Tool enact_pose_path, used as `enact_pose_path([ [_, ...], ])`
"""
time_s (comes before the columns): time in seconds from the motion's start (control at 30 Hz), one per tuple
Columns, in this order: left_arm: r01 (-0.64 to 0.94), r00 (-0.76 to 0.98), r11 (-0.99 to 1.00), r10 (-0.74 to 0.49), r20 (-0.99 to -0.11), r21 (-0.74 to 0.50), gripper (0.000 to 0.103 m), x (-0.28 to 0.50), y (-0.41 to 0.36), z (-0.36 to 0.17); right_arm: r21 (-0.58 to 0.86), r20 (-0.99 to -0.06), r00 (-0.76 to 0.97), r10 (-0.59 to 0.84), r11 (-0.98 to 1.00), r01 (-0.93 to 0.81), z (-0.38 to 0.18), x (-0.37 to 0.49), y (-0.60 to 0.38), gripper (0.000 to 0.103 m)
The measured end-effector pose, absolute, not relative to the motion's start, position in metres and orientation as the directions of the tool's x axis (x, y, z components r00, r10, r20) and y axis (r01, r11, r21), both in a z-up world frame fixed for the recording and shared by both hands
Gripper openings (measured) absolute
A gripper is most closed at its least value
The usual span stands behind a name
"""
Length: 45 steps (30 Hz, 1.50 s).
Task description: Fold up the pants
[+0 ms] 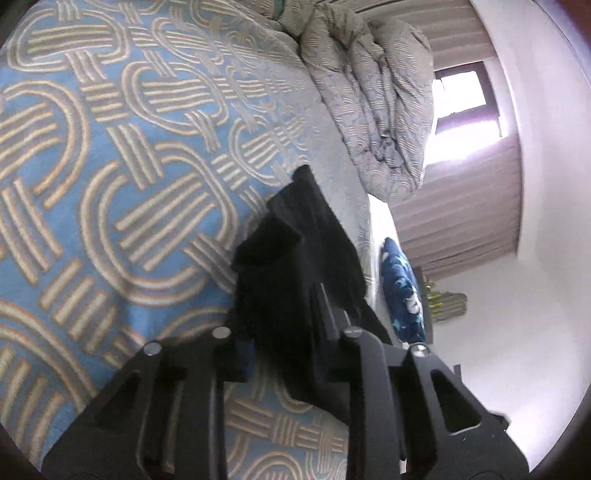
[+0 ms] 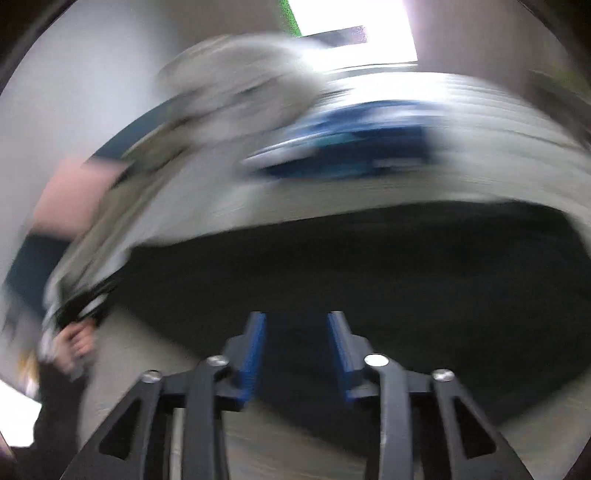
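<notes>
In the left wrist view, the left tongs (image 1: 291,328) are clamped on a bunch of black pants (image 1: 310,258), which drape over the tongs above a bed. The bedspread (image 1: 122,155) is blue with a woven pattern of beige bands and stripes. A crumpled grey quilt (image 1: 373,107) lies heaped at the bed's far end, a dark blue patterned pillow (image 1: 402,291) sits beside the bed edge, and pleated curtains (image 1: 469,214) hang by a bright window (image 1: 461,92) against a white wall (image 1: 546,221).

The right wrist view is heavily blurred. The right tongs (image 2: 297,350) stand apart with nothing between their blue pads (image 2: 255,350), just over the spread black pants (image 2: 369,266) on the bed. Beyond lie the grey quilt (image 2: 236,88), the blue pillow (image 2: 351,144) and the lit window (image 2: 351,26)
</notes>
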<state>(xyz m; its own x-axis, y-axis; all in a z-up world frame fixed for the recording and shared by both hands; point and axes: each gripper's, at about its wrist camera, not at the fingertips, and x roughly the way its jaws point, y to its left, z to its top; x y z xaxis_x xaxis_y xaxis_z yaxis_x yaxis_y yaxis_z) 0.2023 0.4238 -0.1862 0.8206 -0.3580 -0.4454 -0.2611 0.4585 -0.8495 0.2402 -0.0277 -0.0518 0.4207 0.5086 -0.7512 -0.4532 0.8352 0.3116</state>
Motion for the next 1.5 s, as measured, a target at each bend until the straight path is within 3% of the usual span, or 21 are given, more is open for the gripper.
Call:
enact_pose_path([
  [0.07,-0.247,0.819,0.464,-0.370,-0.439,-0.851,0.030,0.204,0.425,-0.186,0.310,-0.754,0.349,0.556,0.770,-0.557,-0.061,0.235,0.056,0.048],
  [0.27,-0.158,0.828,0.325,-0.470,-0.304,-0.933,0.032,0.203,0.443,-0.196,0.089,-0.819,0.286,0.498,0.602,-0.793,-0.103,0.203,0.247,0.050],
  [0.43,-0.139,0.822,0.275,-0.504,-0.266,-0.951,0.032,0.204,0.448,-0.199,-0.051,-0.802,0.407,0.437,0.630,-0.775,-0.114,0.207,0.287,0.050],
  [0.57,-0.129,0.818,0.257,-0.518,-0.249,-0.958,0.032,0.205,0.449,-0.199,-0.178,-0.785,0.476,0.396,0.593,-0.785,-0.117,0.204,0.305,0.074],
  [0.7,-0.121,0.816,0.246,-0.526,-0.238,-0.962,0.032,0.207,0.450,-0.198,-0.277,-0.791,0.501,0.351,0.526,-0.804,-0.127,0.198,0.326,0.074],
  [0.8,-0.099,0.814,0.227,-0.541,-0.210,-0.969,0.034,0.207,0.452,-0.197,-0.301,-0.793,0.517,0.322,0.530,-0.792,-0.136,0.202,0.336,0.067],
  [0.87,-0.096,0.814,0.219,-0.544,-0.203,-0.971,0.041,0.207,0.452,-0.197,-0.265,-0.798,0.506,0.327,0.564,-0.782,-0.136,0.207,0.332,0.027],
  [0.93,-0.081,0.815,0.217,-0.547,-0.190,-0.973,0.049,0.207,0.452,-0.194,-0.179,-0.809,0.471,0.351,0.616,-0.767,-0.129,0.218,0.328,0.010],
  [1.03,-0.056,0.821,0.199,-0.548,-0.159,-0.978,0.060,0.207,0.453,-0.190,-0.062,-0.804,0.432,0.409,0.665,-0.744,-0.117,0.230,0.316,0.008],
  [1.23,-0.044,0.827,0.161,-0.547,-0.126,-0.986,0.067,0.207,0.456,-0.190,0.130,-0.792,0.362,0.493,0.714,-0.687,-0.104,0.240,0.297,0.007],
  [1.37,-0.070,0.811,0.224,-0.554,-0.187,-0.972,0.067,0.208,0.449,-0.185,0.197,-0.777,0.349,0.525,0.728,-0.657,-0.103,0.244,0.291,0.007],
  [1.5,-0.108,0.791,0.312,-0.548,-0.272,-0.944,0.067,0.212,0.438,-0.176,0.166,-0.783,0.346,0.516,0.710,-0.684,-0.106,0.236,0.293,0.008],
])
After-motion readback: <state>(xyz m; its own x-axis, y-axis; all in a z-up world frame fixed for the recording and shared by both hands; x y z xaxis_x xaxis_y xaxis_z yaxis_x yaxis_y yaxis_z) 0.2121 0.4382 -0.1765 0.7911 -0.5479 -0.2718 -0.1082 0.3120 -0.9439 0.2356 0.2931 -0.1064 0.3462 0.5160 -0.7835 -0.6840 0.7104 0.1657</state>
